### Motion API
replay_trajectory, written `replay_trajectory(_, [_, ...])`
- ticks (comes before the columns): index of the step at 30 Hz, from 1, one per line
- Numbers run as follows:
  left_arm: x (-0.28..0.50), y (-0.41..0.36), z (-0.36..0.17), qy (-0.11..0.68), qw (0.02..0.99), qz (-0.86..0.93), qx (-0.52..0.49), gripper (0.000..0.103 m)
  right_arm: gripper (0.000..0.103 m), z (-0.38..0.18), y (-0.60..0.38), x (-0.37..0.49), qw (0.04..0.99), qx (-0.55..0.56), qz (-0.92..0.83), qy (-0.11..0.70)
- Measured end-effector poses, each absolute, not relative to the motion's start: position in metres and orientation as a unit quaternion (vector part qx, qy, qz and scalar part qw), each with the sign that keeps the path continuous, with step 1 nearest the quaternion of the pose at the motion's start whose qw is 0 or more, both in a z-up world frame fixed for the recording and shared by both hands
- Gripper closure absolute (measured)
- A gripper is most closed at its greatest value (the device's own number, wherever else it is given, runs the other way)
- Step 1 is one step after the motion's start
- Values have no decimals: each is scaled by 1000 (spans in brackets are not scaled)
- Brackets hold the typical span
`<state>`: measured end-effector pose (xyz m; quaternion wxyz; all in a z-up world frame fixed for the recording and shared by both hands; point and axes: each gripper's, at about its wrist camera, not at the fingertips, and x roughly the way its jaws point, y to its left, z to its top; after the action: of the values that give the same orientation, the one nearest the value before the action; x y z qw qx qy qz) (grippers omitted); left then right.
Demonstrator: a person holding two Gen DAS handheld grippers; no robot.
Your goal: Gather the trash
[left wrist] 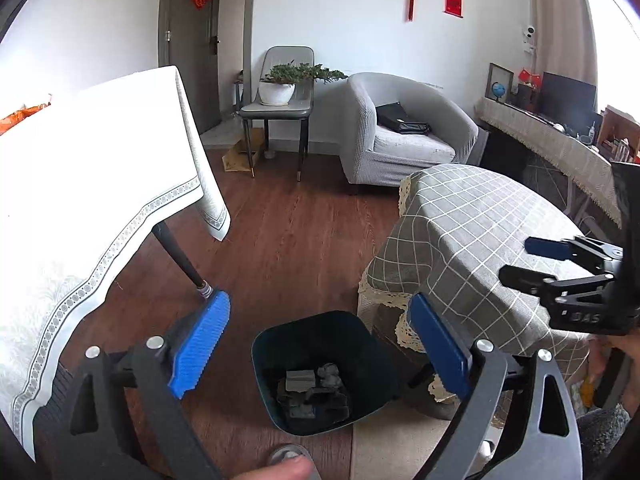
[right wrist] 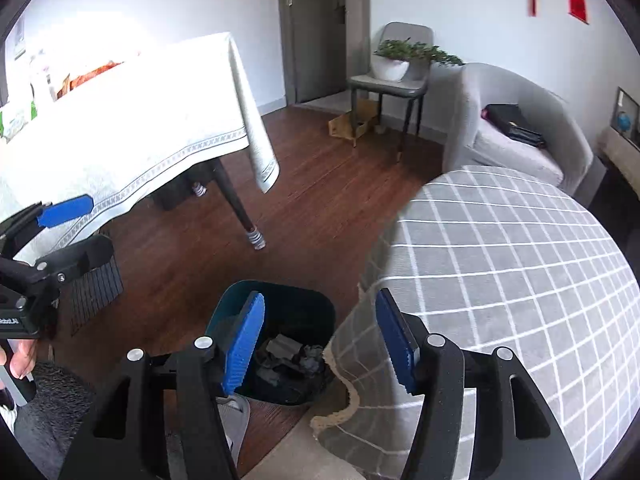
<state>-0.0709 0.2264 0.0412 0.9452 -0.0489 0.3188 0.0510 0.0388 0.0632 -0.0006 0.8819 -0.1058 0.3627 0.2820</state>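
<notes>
A dark teal trash bin [left wrist: 362, 338] stands on the wood floor beside the round table and holds several grey crumpled scraps [left wrist: 312, 388]. My left gripper [left wrist: 316, 344] is open and empty, hovering right above the bin. My right gripper [right wrist: 320, 340] is open and empty too, above the bin [right wrist: 296, 304] and the table's edge. The scraps show inside the bin in the right wrist view [right wrist: 292, 354]. The right gripper also shows at the right of the left wrist view [left wrist: 516, 260], and the left gripper at the left of the right wrist view [right wrist: 84, 228].
A round table with a grey checked cloth [left wrist: 480, 232] stands right of the bin. A table with a white cloth [left wrist: 100, 184] stands to the left, its leg [left wrist: 184, 264] near the bin. A grey armchair [left wrist: 404, 132] and a chair with a potted plant [left wrist: 280, 88] stand behind.
</notes>
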Motion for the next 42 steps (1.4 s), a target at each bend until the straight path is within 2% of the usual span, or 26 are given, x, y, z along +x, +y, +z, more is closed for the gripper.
replay_trajectory(2, [-76,218,43,310,948,57,-46,7,21,11,38,30,896,-93,258,350])
replay_trajectory(6, [-86,198,45,303,950,66,-19,5,9,30,-11,12,915,-85,215,331])
replay_trajectory(12, [-101,183,47,288,954,78,-17,5,5,45,-81,-20,933,-74,152,317])
replay_trajectory(19, [-109,188,32,301,949,87,-34,5,4,31,-134,-62,944,-45,117,304])
replay_trajectory(26, [-117,179,29,299,950,87,-13,5,4,20,-136,-75,947,-48,124,292])
replay_trajectory(31, [-117,189,26,307,946,95,-39,5,4,22,-140,-80,950,-39,131,279])
replay_trajectory(42, [-112,180,20,326,940,95,-21,5,4,18,-129,-76,942,-50,146,297])
